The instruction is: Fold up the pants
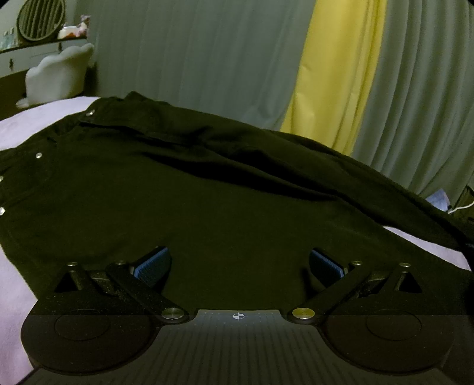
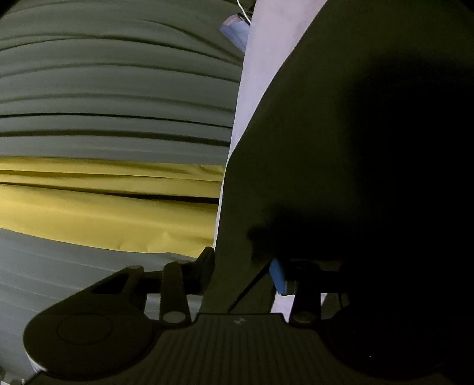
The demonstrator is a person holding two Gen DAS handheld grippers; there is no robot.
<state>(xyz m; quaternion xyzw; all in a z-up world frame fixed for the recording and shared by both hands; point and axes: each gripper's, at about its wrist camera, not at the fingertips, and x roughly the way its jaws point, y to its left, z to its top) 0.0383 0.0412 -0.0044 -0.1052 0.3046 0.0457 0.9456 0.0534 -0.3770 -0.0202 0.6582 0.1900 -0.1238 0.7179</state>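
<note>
Black pants [image 1: 207, 189] lie spread on a lilac bed cover [image 1: 35, 118], waistband and metal buttons at the left. My left gripper [image 1: 238, 263] is open, its blue pads [image 1: 154, 265] wide apart and resting low on the near edge of the fabric. In the right wrist view, rolled sideways, the pants [image 2: 340, 148] fill the right half. My right gripper [image 2: 244, 274] has a fold of the black fabric between its fingers, one blue pad [image 2: 278, 278] showing; the jaws are narrowed on the cloth.
Grey-green curtains [image 1: 207, 59] with a yellow panel [image 1: 334, 83] hang behind the bed. A white chair [image 1: 59, 74] and a shelf with a round mirror [image 1: 41, 19] stand at far left. A blue object [image 2: 237, 29] and a white cable lie beyond the bed.
</note>
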